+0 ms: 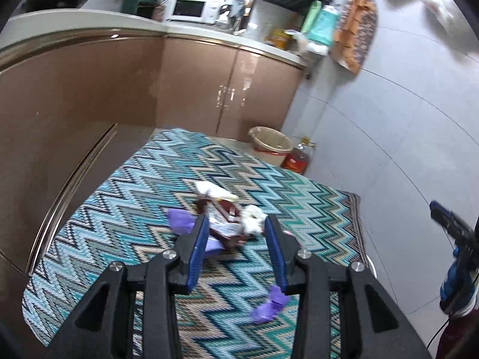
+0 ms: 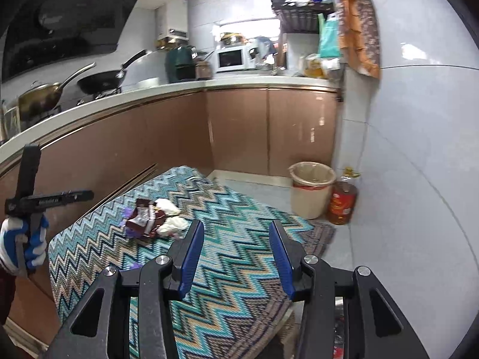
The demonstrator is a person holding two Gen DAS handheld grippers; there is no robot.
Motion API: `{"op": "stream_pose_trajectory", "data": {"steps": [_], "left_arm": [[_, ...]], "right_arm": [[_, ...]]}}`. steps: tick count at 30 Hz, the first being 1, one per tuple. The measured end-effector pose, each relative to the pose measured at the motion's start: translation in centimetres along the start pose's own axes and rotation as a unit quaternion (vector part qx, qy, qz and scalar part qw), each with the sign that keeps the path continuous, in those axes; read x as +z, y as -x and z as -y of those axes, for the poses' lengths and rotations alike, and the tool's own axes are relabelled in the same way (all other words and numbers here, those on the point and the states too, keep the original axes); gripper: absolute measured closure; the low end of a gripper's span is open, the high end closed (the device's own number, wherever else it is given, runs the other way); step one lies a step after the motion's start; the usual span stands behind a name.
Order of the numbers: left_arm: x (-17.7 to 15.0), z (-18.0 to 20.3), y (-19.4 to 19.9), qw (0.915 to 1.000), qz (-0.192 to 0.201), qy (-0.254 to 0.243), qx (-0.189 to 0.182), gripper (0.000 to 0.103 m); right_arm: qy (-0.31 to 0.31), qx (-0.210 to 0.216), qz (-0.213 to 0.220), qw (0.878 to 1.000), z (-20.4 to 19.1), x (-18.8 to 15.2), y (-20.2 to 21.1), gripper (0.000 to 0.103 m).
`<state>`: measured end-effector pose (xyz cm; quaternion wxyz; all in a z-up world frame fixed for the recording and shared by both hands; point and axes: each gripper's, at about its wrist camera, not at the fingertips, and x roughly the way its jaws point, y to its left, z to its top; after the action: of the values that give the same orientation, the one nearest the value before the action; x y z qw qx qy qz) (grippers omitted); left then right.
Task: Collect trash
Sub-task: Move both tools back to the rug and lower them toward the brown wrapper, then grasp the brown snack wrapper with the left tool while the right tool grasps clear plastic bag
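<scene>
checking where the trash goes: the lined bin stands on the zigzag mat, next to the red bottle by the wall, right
Not quite. The lined bin stands on the bare floor beyond the zigzag mat, not on it. It is indeed next to the red bottle by the wall. The right wrist view shows this.

Both grippers, the left gripper point(image 1: 236, 220) and the right gripper point(image 2: 236, 226), have black angular linkage arms with round silver screws at the joints and blue ribbed pads inside the fingers. At the left edge of the right wrist view, a hand point(image 2: 22, 246) wears a blue and white glove.
</scene>
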<state>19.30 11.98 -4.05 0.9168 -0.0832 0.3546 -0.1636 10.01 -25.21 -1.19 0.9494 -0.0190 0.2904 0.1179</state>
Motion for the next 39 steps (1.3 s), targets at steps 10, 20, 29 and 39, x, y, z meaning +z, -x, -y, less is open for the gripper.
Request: {"op": "stream_pose_trajectory", "data": {"steps": [10,20,29,39], "left_arm": [[2.5,-4.3,-7.6,0.9946,-0.080,0.057,-0.035,0.066],[2.4,-2.9,-15.3,0.9860,-0.159,0.048,-0.011,0.066],[1.9,-3.7,-17.0,0.9839,-0.165,0.069,0.008,0.083],[3.0,-3.7,-14.6,0.9904,-0.123,0.062,-0.009,0.071]], "right_arm": [[0.010,0.067,-0.069,0.995,-3.4,0.1,-9.5,0.061],[0.008,0.121,-0.167,0.978,-5.7,-2.5,-19.2,0.061],[-0.016,0.131,-0.219,0.967,-6.1,-5.0,-24.3,0.061],[-0.011,0.132,-0.224,0.966,-6.7,-5.4,-24.6,0.061]]}}
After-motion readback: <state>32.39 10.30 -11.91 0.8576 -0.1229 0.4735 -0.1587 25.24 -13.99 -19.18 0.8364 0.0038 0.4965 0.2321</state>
